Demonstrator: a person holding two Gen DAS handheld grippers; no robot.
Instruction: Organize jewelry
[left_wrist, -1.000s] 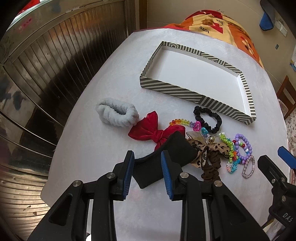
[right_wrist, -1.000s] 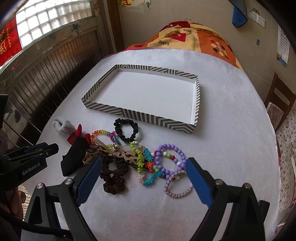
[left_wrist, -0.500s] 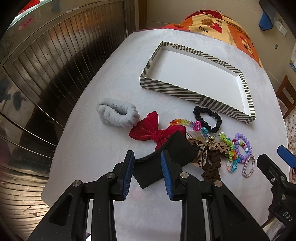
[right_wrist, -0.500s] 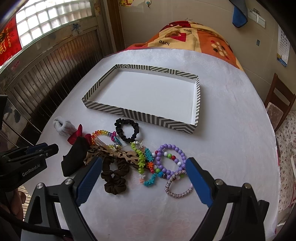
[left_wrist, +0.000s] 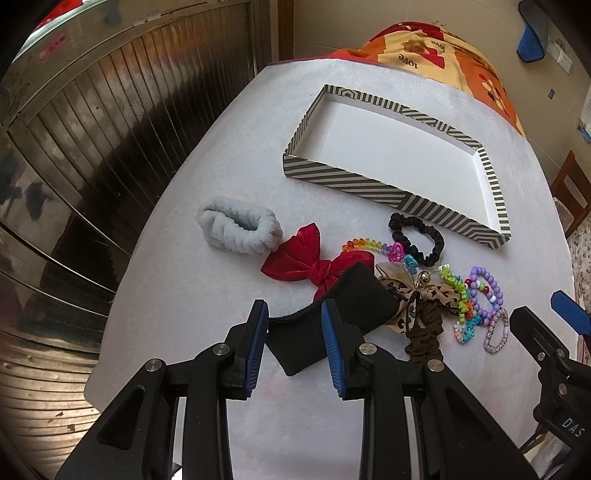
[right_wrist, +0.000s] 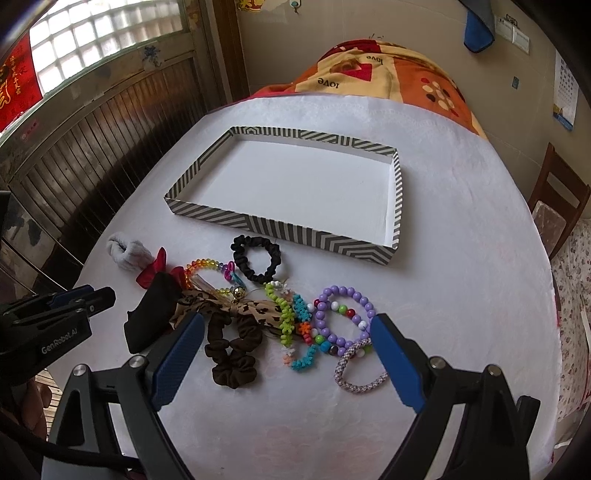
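From the left wrist camera, the left gripper (left_wrist: 294, 334) hangs low over the near edge of the white table (left_wrist: 207, 258), jaws set narrow. The near end of a black band (left_wrist: 332, 317) sits between the blue pads (left_wrist: 258, 339), but whether the pads press on it or merely flank it can't be told from here. This view gives the clearest look at the fluffy grey scrunchie (left_wrist: 238, 229) and the red satin bow (left_wrist: 303, 258), lying side by side and touching, well short of the striped tray (left_wrist: 369, 188). The tray's white floor is bare. Off at the right edge, only part of the right gripper's frame shows.

Over to the right wrist camera: the right gripper (right_wrist: 288, 354) is spread wide, nothing between its jaws, hovering above the jumble. Here the beadwork reads plainly: a purple bead bracelet (right_wrist: 345, 319), a woven lilac bangle (right_wrist: 358, 369) touching it, green and teal beaded strands (right_wrist: 286, 314), a brown scrunchie (right_wrist: 231, 350) under a leopard-print bow (right_wrist: 240, 308), a rainbow bead bracelet (right_wrist: 207, 266), and a black scrunchie (right_wrist: 256, 258) just in front of the tray's (right_wrist: 295, 229) near wall. All of the jewelry lies on the table, outside the tray. The grey scrunchie and red bow are small and half hidden here. The left gripper appears at the left edge, side-on beside the black band, its jaws not readable.
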